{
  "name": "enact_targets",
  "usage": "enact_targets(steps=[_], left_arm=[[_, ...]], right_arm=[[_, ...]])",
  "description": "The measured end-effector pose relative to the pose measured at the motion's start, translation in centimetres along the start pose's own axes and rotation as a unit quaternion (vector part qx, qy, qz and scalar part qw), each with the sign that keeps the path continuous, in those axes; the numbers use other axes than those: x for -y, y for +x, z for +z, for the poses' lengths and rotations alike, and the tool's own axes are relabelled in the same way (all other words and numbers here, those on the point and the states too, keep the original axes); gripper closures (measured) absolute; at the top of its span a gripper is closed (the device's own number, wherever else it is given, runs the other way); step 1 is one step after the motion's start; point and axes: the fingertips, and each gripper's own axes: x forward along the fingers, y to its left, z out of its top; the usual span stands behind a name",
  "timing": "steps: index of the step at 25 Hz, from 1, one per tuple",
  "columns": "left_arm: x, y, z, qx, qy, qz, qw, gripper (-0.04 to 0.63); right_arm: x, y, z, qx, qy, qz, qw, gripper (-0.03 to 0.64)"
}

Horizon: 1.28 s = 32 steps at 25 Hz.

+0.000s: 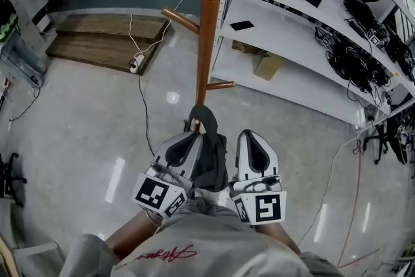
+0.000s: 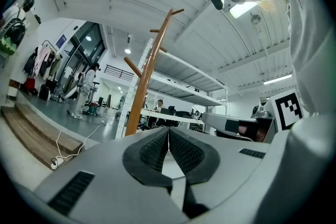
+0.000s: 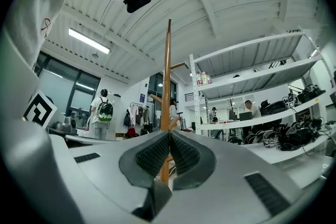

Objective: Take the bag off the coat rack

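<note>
Head view: coat rack (image 1: 209, 23) pole upright, foot just ahead of both grippers. Dark bag (image 1: 211, 162) off rack, wedged between left gripper (image 1: 185, 143) and right gripper (image 1: 254, 146). Bag's long axis runs from person toward rack foot, strap loop (image 1: 202, 115) end nearest rack. Cannot tell what holds the bag.

Left gripper view: left gripper (image 2: 168, 131) jaws pressed together, rack (image 2: 144, 86) beyond, left of jaws.

Right gripper view: right gripper (image 3: 169, 136) jaws together, nothing seen between; rack (image 3: 167, 76) straight behind them.
</note>
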Motion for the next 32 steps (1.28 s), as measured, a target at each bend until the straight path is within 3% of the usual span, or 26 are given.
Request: enact_targets(steps=[9, 15, 18, 27, 32], left_arm=[[0.2, 0.8, -0.4, -0.001, 0.0, 0.025, 0.9997, 0.577], [0.1, 1.5, -4.1, -0.032, -0.036, 0.04, 0.9981, 0.57], [-0.7, 2.1, -7.0, -0.061, -0.063, 0.057, 0.9945, 0.384], [-4.3, 3.0, -13.3, -0.091, -0.11, 0.104, 0.9843, 0.301], [-5.1, 4.9, -16.8, -0.116, -0.134, 0.117, 0.9772, 0.295]], right_arm=[[0.6, 0.6, -0.3, -0.002, 0.008, 0.025, 1.0, 0.6], [1.3, 0.6, -0.6, -0.008, 0.01, 0.04, 0.999, 0.6], [1.9, 0.6, -1.2, -0.016, 0.009, 0.043, 0.999, 0.6], [2.9, 0.5, -2.9, -0.039, 0.008, 0.041, 0.998, 0.6], [3.9, 0.3, -3.5, -0.052, 0.009, 0.037, 0.998, 0.6]])
